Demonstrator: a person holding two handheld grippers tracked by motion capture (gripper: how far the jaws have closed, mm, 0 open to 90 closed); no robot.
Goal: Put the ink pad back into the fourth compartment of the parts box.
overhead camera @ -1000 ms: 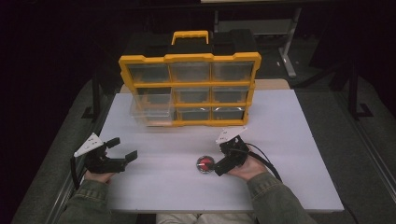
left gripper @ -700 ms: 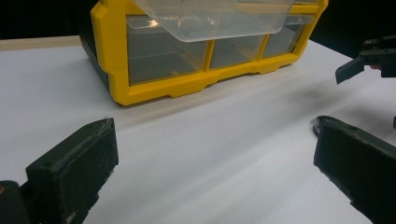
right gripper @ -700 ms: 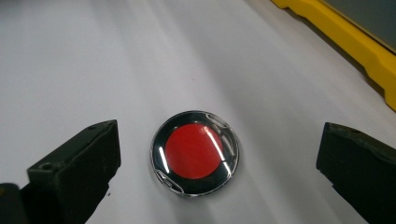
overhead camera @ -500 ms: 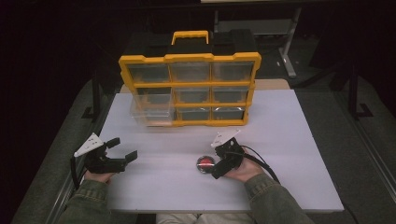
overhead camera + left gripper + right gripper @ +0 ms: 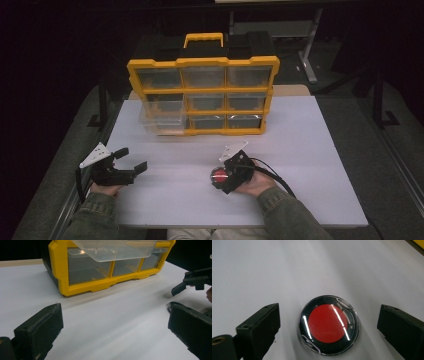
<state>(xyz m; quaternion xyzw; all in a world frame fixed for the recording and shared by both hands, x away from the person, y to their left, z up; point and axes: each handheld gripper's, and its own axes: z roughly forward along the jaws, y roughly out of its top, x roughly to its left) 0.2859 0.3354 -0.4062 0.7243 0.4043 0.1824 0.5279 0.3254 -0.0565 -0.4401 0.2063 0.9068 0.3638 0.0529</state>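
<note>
Jaws of right gripper [image 5: 216,180] spread wide in high view, straddling red-and-black disc [image 5: 218,176] on white table [image 5: 310,150]; nothing gripped yet. Left gripper [image 5: 134,161] well apart, also open, empty, aimed toward yellow organizer [image 5: 202,62].

Left gripper view: jaws wide, bare table btwn them; pulled-out clear drawer [image 5: 112,250] up top.

Right gripper view: disc [image 5: 328,324] flat, round, no long axis, centred btwn open jaws, slightly nearer left one. Right hand clearly the closer.

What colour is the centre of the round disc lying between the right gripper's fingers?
Red, ringed in black under a clear cover; the round disc shows best in the right gripper view.
</note>
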